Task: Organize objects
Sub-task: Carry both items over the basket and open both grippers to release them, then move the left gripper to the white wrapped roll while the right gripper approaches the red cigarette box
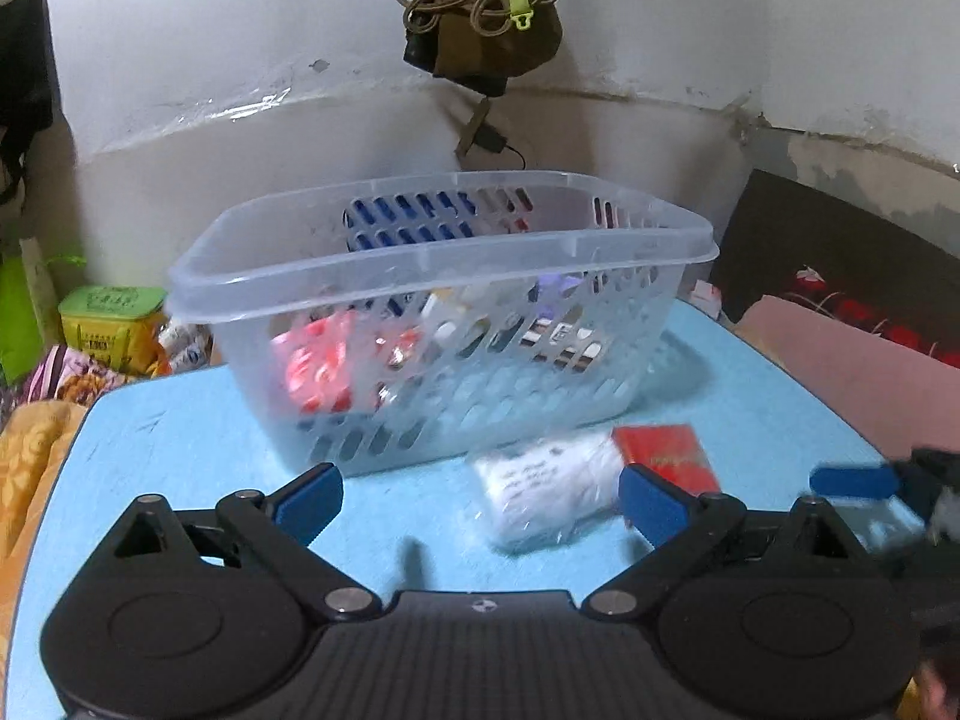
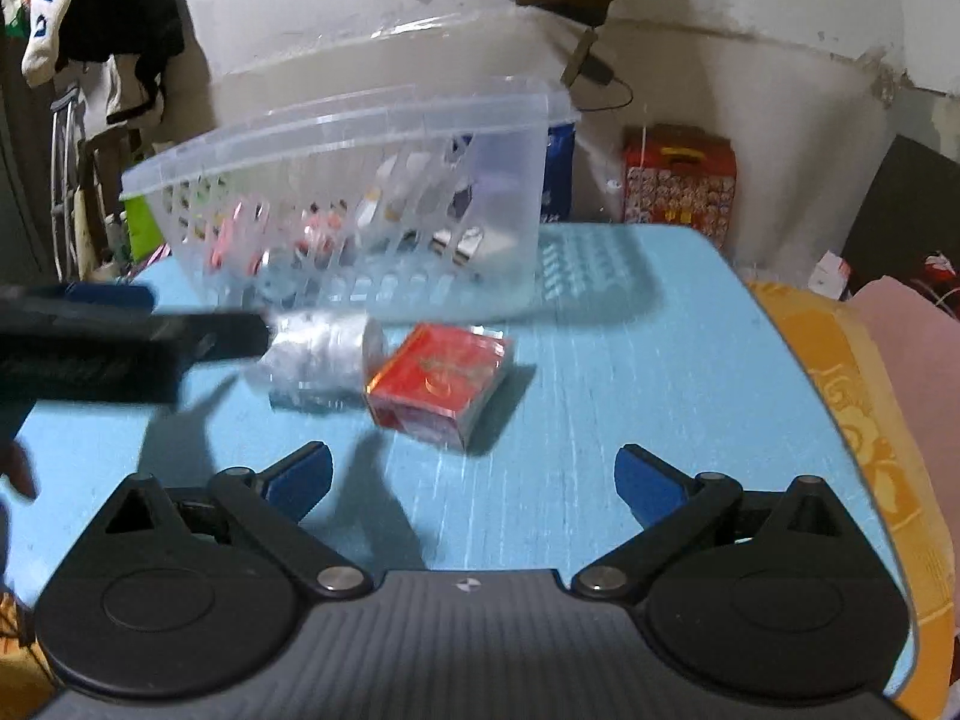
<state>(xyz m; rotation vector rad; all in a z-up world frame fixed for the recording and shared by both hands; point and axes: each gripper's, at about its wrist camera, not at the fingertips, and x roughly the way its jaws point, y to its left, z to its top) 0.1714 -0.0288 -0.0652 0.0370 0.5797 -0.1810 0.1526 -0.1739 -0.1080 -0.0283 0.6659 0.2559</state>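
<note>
Two grippers, two loose packets and one basket on a light blue tabletop (image 2: 630,396).

Nearest the lens in each wrist view is that gripper's own pair of blue-padded fingers. The left gripper (image 1: 480,498) stands wide open above the table, nothing between its pads; the white packet lies just ahead of the gap, toward its right finger (image 1: 651,501), though contact cannot be told through the blur. The right gripper (image 2: 474,480) is likewise spread wide and holds nothing — bare table shows between its fingers.

Middle ground: one white plastic-wrapped packet (image 2: 321,360) and one red box (image 2: 441,378) in clear film, lying side by side and touching or nearly so, the red box to the right. In the right wrist view the left gripper enters as a dark blurred bar from the left edge, its tip at the white packet's left end.

Beyond them: one translucent slotted basket (image 1: 444,252), upright on the table, just behind the two packets. Through its wall show several small items — red-and-white wrappers, a blue-and-white pack, others too blurred to count.

Farthest: a green-and-yellow tin (image 1: 111,324) off the table's left edge, one red patterned carton (image 2: 681,180) against the wall, and a bag with coiled cord (image 1: 480,0) hanging above.
</note>
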